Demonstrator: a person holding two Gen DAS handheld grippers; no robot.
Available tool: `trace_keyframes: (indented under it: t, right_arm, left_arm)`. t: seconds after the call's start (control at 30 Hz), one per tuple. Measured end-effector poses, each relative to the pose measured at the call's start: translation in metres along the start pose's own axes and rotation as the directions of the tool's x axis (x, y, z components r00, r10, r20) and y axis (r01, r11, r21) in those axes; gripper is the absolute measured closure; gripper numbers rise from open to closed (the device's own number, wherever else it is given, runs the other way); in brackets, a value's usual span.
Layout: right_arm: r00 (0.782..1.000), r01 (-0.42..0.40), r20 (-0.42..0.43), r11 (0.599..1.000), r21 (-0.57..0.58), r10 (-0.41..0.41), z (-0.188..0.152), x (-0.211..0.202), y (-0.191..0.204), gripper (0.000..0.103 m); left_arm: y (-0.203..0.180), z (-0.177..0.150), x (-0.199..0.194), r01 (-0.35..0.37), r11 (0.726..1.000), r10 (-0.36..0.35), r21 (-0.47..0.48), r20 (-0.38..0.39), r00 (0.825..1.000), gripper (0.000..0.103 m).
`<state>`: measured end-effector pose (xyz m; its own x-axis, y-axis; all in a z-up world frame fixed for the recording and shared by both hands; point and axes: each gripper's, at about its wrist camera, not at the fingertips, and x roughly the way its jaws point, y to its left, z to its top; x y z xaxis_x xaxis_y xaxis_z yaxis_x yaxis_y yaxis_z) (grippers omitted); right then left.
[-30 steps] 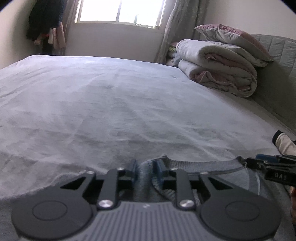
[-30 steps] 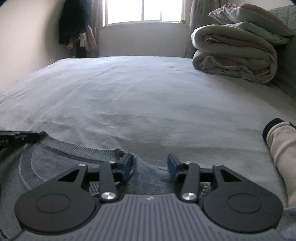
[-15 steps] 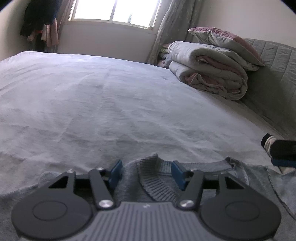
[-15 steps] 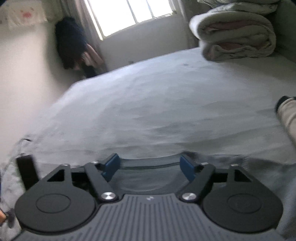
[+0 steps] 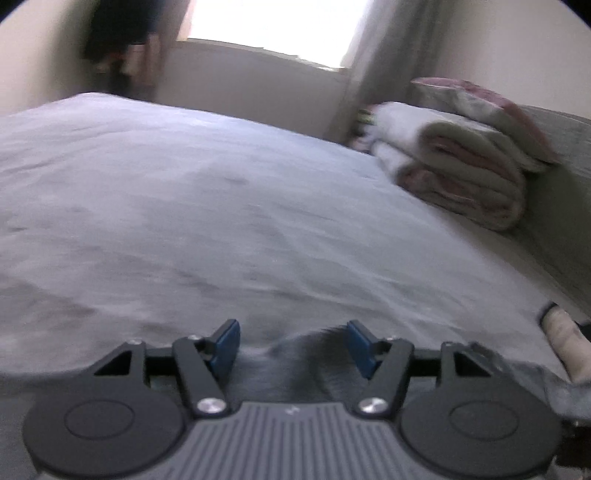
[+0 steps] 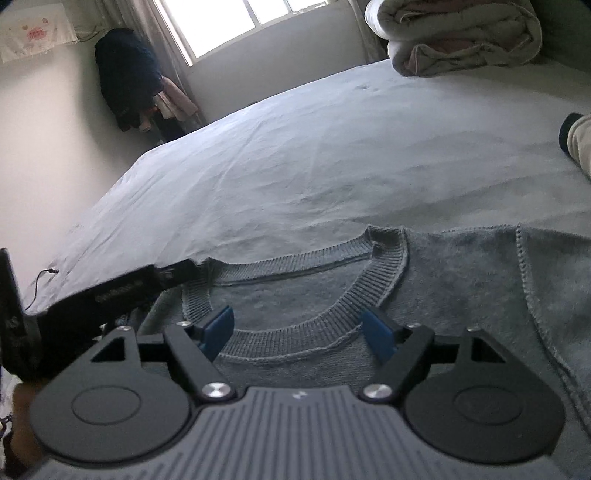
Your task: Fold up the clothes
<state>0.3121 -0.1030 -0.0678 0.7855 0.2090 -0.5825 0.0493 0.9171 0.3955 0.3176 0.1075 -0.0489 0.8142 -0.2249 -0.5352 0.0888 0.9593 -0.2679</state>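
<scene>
Grey knitted sweater with ribbed collar [image 6: 424,280] lies flat on the pale grey bedsheet [image 6: 295,155]. Right gripper [image 6: 299,328] has just opened, jaws apart over the collar, gripping nothing. Left gripper [image 5: 293,345] likewise parted; blurry, seemingly clear of the fabric.

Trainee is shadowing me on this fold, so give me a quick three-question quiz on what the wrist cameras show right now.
1. True or false: the right gripper is clamped on the grey sweater.
2. What lies between the left gripper pads?
3. Where does the folded duvet sit: A) bed's far end B) floor C) on the sweater?

Key: 1. False; both grippers' jaws have just been opening and its pads stand clear. 2. A hump of sweater fabric, not pinched. 3. A.
</scene>
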Motion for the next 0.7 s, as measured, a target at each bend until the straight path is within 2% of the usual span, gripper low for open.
trace_keyframes:
  t: [0.1, 0.2, 0.4, 0.47, 0.53, 0.63, 0.7]
  right_arm:
    - [1.000, 0.000, -0.007, 1.000, -0.014, 0.000, -0.001, -0.003, 0.002, 0.022]
    - [1.000, 0.001, -0.010, 1.000, -0.016, -0.001, -0.001, -0.006, 0.002, 0.022]
    - [1.000, -0.001, -0.014, 1.000, -0.013, 0.001, -0.001, -0.004, 0.002, 0.022]
    - [1.000, 0.001, -0.014, 1.000, -0.022, -0.001, -0.002, -0.004, 0.002, 0.022]
    - [1.000, 0.003, -0.014, 1.000, -0.030, -0.004, -0.002, -0.002, 0.003, 0.021]
    - [1.000, 0.008, -0.013, 0.999, -0.042, -0.008, -0.002, -0.001, 0.003, 0.021]
    - [1.000, 0.011, -0.012, 0.999, -0.053, -0.011, -0.003, -0.001, 0.004, 0.020]
  left_arm:
    - [0.003, 0.002, -0.023, -0.026, 1.000, 0.027, -0.016, 0.010, 1.000, 0.038]
    - [0.012, -0.002, -0.053, -0.085, 0.996, 0.084, 0.007, 0.055, 0.995, 0.037]
    - [0.064, -0.025, -0.088, -0.195, 0.980, 0.193, 0.033, 0.056, 0.979, 0.037]
    - [0.079, -0.033, -0.087, -0.276, 0.959, 0.274, 0.060, 0.040, 0.961, 0.037]
    - [0.091, -0.038, -0.088, -0.358, 0.930, 0.356, 0.077, 0.041, 0.934, 0.037]
    - [0.105, -0.030, -0.094, -0.442, 0.897, 0.440, 0.030, 0.059, 0.896, 0.037]
    - [0.110, -0.026, -0.094, -0.490, 0.871, 0.488, 0.038, 0.060, 0.871, 0.039]
